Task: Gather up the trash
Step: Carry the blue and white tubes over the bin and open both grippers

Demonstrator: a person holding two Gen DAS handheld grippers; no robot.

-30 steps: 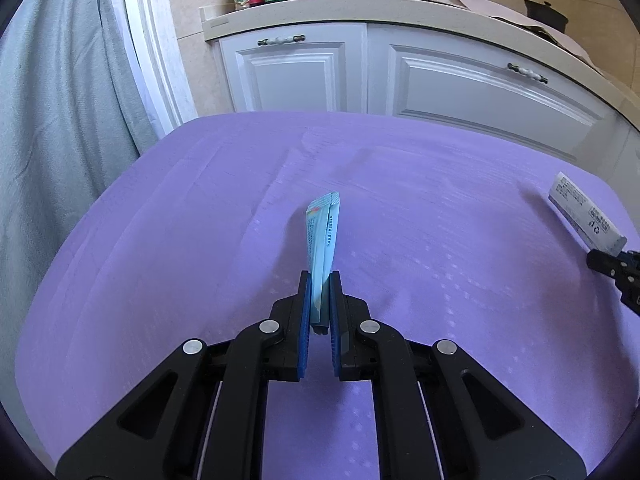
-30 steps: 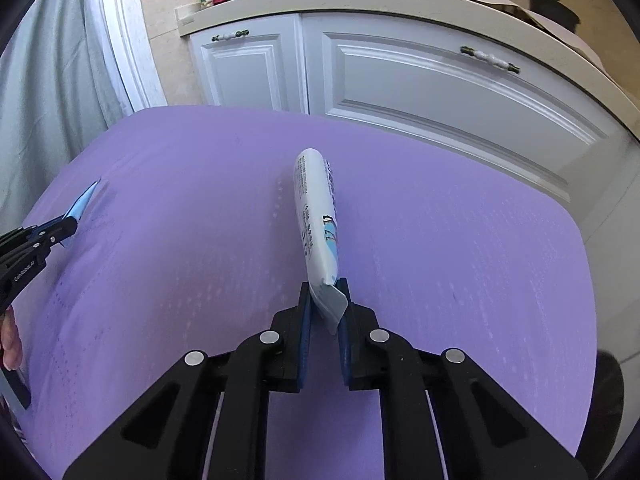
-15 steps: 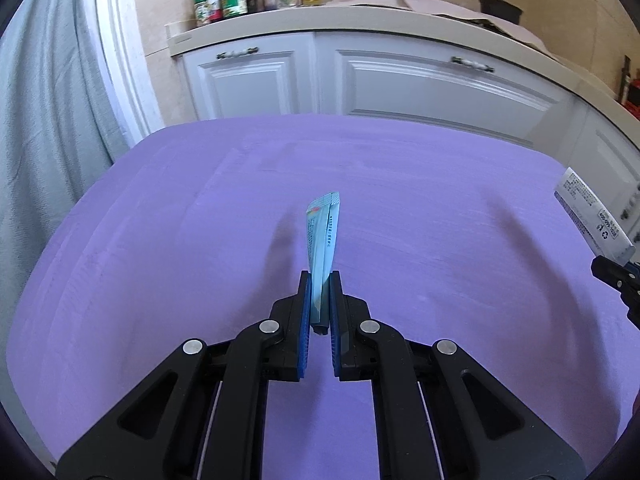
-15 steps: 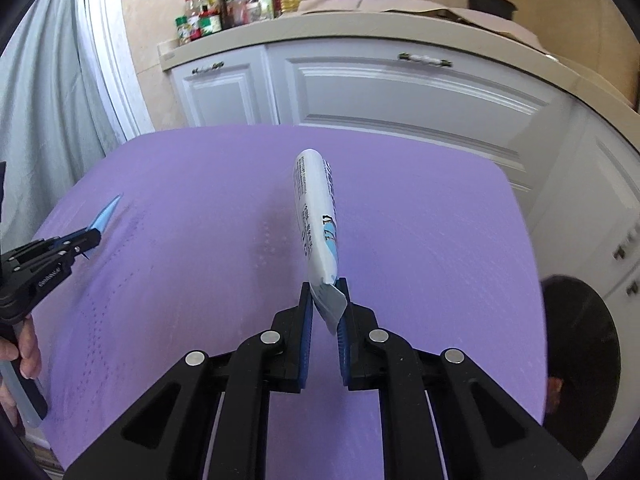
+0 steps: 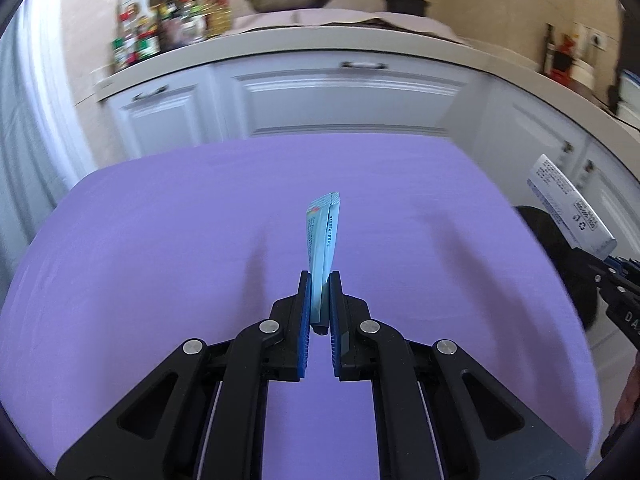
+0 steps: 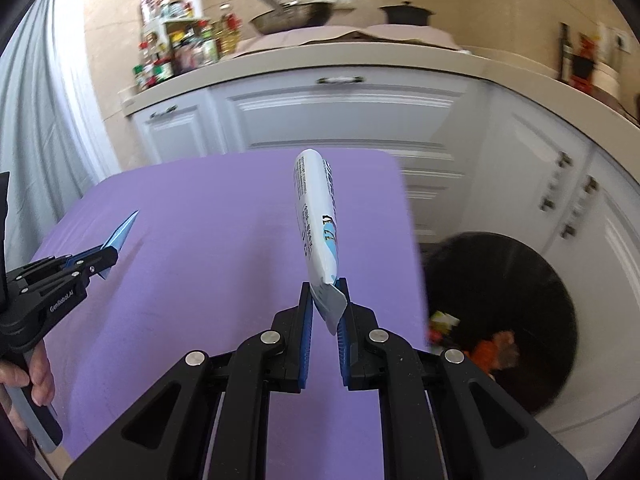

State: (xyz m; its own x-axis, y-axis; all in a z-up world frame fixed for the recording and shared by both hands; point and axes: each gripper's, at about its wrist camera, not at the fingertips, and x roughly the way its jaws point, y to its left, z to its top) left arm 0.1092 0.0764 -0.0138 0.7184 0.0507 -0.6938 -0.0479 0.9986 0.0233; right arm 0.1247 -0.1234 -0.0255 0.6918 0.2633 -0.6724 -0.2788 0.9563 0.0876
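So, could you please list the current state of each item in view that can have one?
Left claw: shut on the flat light-blue sachet, held off the purple tablecloth.
Right claw: shut on the white-and-blue squeezed tube, held in the air.
Round black trash bin: open, some trash inside.
White cabinet doors: closed.

purple-covered table (image 5: 200,240)

Left claw (image 5: 320,280) clamped on a blue sachet (image 5: 323,236), held above the purple-covered counter (image 5: 160,240); right claw (image 5: 614,270) seen at the right edge, gripping a white packet (image 5: 568,206)
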